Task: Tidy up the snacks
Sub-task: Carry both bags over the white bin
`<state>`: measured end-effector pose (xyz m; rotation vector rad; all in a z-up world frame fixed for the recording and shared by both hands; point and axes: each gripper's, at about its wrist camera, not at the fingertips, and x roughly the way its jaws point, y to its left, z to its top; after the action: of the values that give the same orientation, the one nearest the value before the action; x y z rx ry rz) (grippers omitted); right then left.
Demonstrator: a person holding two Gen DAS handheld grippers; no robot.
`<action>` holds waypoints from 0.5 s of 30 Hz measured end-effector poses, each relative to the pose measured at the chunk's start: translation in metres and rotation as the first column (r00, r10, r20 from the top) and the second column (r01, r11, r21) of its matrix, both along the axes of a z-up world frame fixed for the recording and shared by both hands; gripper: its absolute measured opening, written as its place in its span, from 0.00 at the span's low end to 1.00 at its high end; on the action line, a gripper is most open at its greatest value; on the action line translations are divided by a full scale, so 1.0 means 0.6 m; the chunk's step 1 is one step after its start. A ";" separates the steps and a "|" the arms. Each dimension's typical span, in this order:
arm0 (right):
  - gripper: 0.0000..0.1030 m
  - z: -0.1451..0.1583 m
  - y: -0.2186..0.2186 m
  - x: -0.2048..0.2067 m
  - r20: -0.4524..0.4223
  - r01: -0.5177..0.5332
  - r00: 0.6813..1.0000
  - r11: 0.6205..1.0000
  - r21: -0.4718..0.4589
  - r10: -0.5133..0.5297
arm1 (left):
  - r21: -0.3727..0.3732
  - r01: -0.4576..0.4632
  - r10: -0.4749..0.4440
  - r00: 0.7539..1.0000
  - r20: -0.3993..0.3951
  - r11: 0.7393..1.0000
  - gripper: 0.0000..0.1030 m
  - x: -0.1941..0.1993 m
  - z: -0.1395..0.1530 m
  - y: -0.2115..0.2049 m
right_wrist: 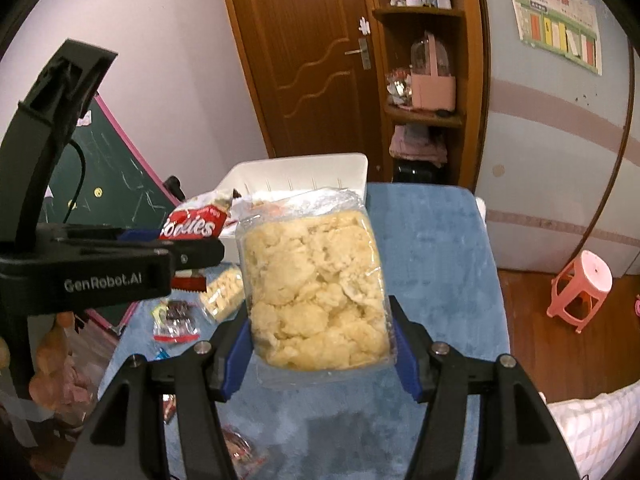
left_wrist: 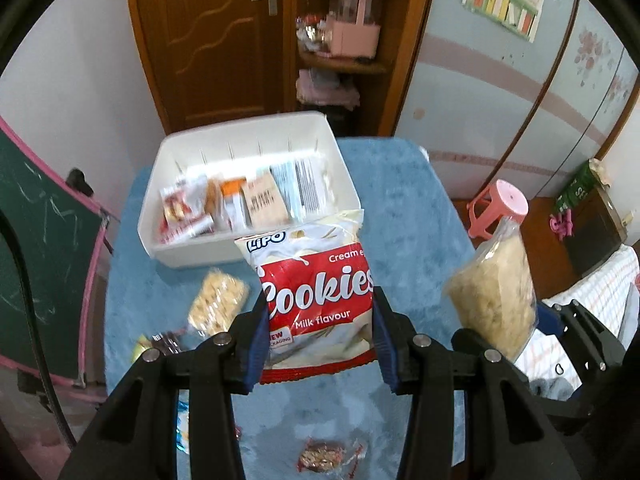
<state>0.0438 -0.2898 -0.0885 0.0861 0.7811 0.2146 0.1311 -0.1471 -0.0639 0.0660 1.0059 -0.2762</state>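
The cookies bag (left_wrist: 318, 292) hangs clamped in the left gripper (left_wrist: 320, 336), just before the white bin (left_wrist: 168, 240) holding small packets (left_wrist: 240, 200). The right gripper (right_wrist: 320, 344) grips a clear puffed-snack bag (right_wrist: 316, 292) above the blue table (right_wrist: 436, 260).

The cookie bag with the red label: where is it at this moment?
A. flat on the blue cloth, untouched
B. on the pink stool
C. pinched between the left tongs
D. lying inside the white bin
C: the left tongs have both blue pads pressed against the sides of the cookie bag, in front of the white bin.
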 end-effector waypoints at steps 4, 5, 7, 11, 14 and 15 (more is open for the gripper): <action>0.59 0.025 0.008 0.020 0.030 0.001 1.000 1.000 0.002 -0.001 | 0.009 -0.003 0.003 0.999 0.042 1.000 0.43 0.017 0.036 0.008; 0.59 0.031 0.010 0.027 0.037 0.003 0.999 1.000 0.003 -0.003 | 0.012 -0.006 0.006 0.998 0.056 1.000 0.43 0.024 0.048 0.012; 0.59 0.044 0.015 0.040 0.051 0.006 0.999 1.000 0.005 -0.006 | 0.010 -0.007 0.006 0.997 0.072 1.000 0.43 0.033 0.063 0.018; 0.59 0.070 0.027 0.072 0.071 0.013 0.997 1.000 0.017 -0.014 | 0.008 -0.007 0.007 0.994 0.107 1.000 0.43 0.058 0.092 0.033; 0.59 0.088 0.038 0.100 0.081 0.024 0.996 0.999 0.030 -0.027 | 0.013 -0.010 0.009 0.992 0.129 1.000 0.43 0.081 0.103 0.046; 0.59 0.093 0.042 0.110 0.085 0.027 0.996 0.999 0.034 -0.030 | 0.014 -0.012 0.010 0.991 0.133 1.000 0.43 0.089 0.105 0.051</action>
<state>0.1098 -0.2648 -0.0326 0.1181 0.6904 0.2027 0.1846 -0.1162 -0.0011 0.0911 0.8757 -0.2515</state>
